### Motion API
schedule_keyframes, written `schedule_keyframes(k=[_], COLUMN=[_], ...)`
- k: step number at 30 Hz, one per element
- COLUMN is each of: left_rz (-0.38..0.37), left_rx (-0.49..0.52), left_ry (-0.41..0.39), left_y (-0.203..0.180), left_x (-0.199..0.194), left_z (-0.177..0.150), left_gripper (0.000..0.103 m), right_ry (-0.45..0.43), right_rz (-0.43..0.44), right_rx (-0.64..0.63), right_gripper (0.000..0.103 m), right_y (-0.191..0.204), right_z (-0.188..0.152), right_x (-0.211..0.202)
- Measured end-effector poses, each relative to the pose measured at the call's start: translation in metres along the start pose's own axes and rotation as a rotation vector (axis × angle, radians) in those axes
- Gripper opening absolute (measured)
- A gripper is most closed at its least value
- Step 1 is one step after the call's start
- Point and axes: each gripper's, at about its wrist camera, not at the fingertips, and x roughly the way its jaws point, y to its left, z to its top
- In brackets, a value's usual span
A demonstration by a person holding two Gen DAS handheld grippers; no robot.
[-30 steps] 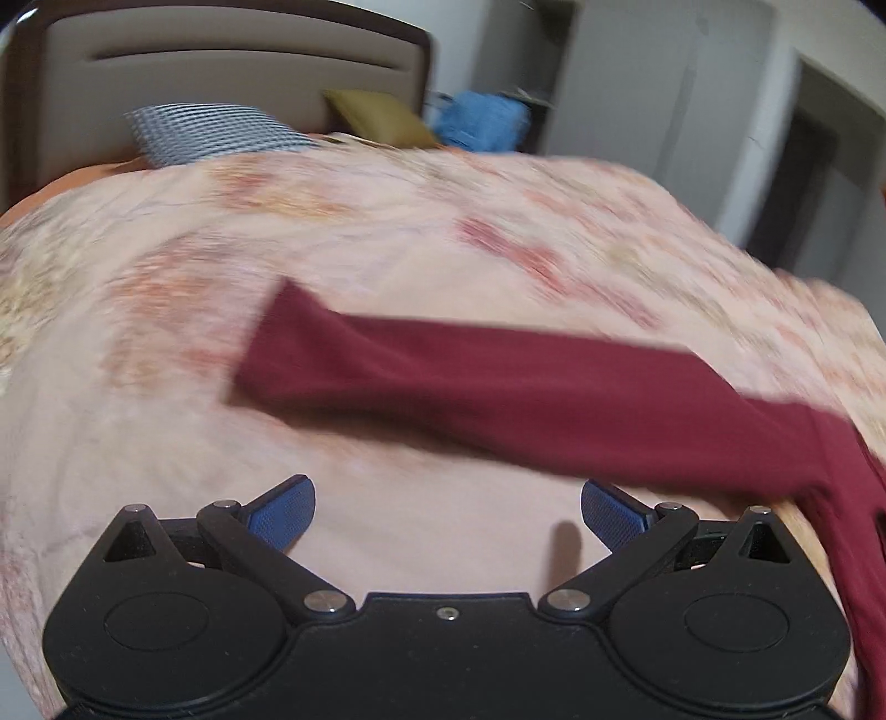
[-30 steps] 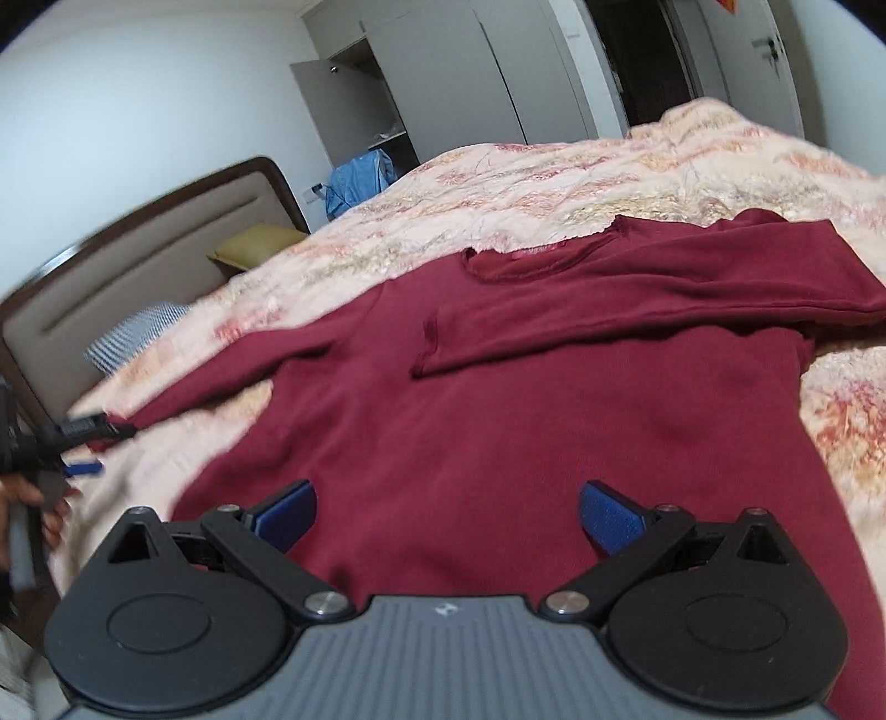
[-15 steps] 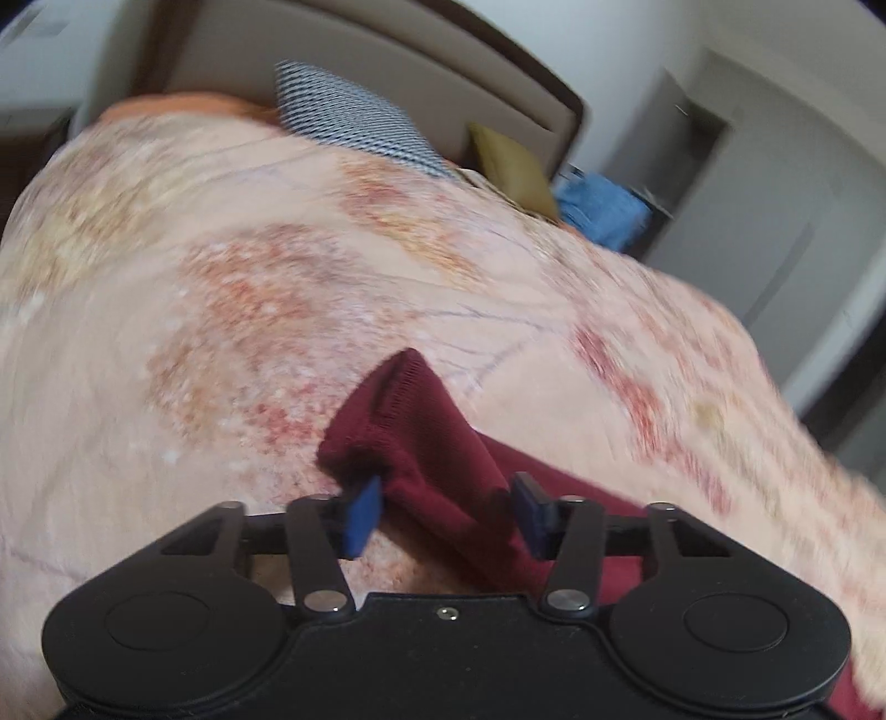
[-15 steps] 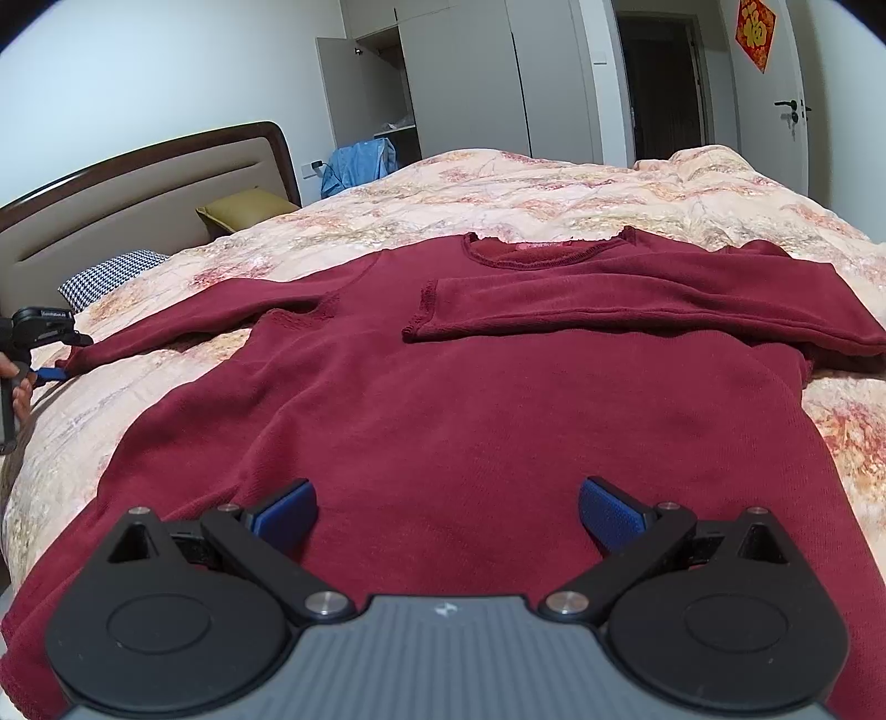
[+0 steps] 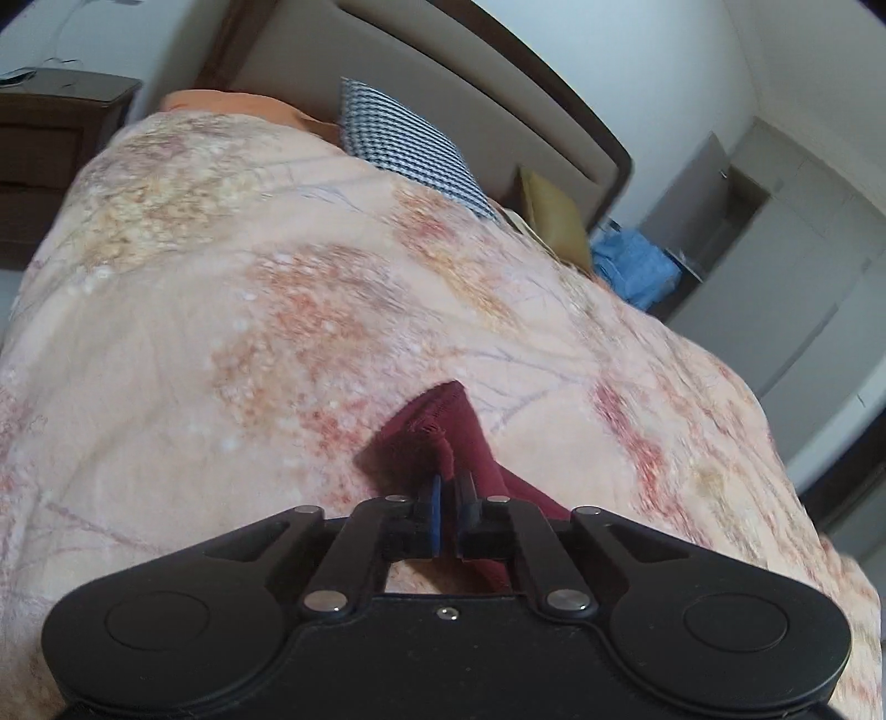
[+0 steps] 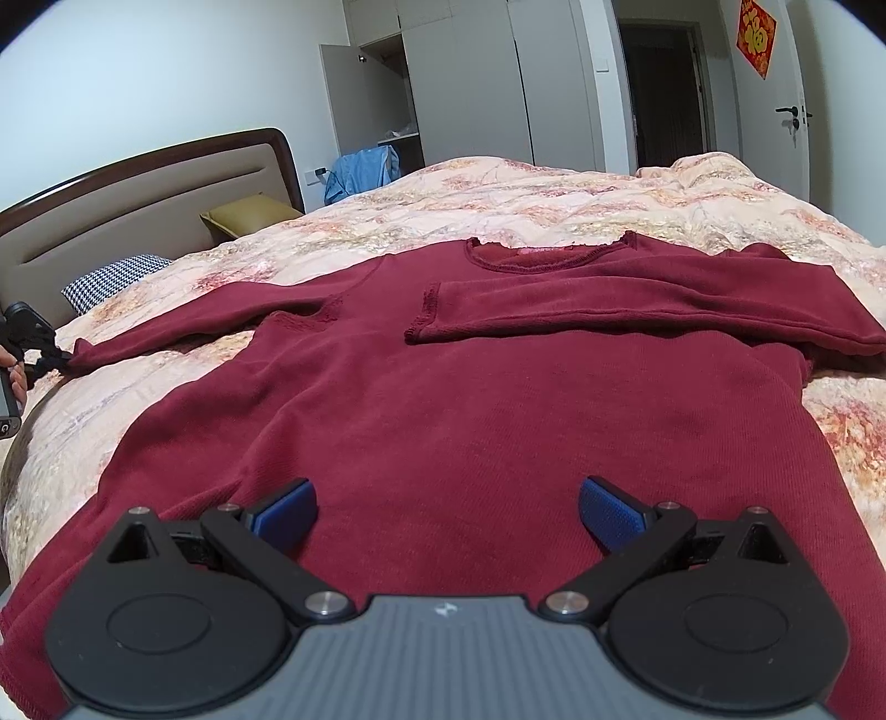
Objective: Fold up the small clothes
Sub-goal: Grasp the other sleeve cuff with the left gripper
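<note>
maroon sweater (image 6: 498,421) on quilt (image 6: 554,194) (bed)

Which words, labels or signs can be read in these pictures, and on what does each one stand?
"福": gold character on the red diamond decoration on the wall, above the door.
Small pale logo mark on the right hand-held gripper's grey body: a symbol, no letters.
Nothing readable in the left wrist view.
</note>
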Motion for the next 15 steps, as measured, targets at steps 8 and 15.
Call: schedule_keyframes(k=[8,15], left_rz=[-0.043,-0.033], left_rx=[-0.049,-0.063], left_ry=[0.057,-0.026], left_y=[0.007,0.002], left_x=[0.01,0.003], left_z=[-0.008,-0.008], left_gripper=[0.047,0.003], right_ry=[-0.004,-0.01], right_rz=[0.0,0.004], right_rx=[-0.003,0.003], right_gripper=[0.103,0.103], right_y=[-0.001,-0.002], right_z=[-0.001,-0.001], right_x=[-0.001,-0.002])
